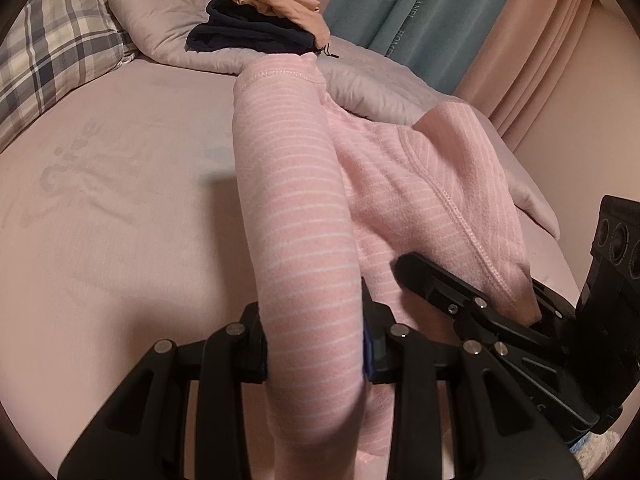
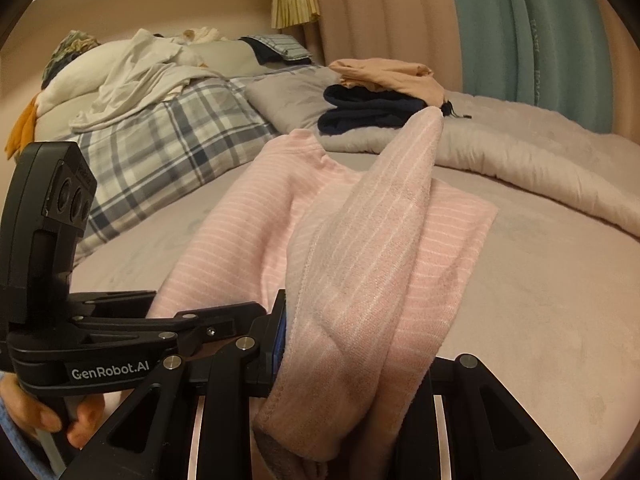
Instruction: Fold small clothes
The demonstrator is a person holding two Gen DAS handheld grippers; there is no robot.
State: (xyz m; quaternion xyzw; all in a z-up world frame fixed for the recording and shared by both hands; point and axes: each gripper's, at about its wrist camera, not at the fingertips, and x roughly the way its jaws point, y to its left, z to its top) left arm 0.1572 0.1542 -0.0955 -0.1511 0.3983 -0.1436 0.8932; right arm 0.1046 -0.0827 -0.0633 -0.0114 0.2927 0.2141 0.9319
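While the pink striped garment [image 1: 304,216] is being pinched by the closed left gripper [image 1: 316,344] and right gripper [image 2: 348,356] above the bed [image 1: 120,200], uneven tension is risking a skewed fold.

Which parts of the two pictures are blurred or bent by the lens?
Left wrist view: the pink striped garment goes soft near the left gripper, and the bed sheet curves like a dome. Right wrist view: cloth inside the right gripper is blurred; dark corners frame both views.
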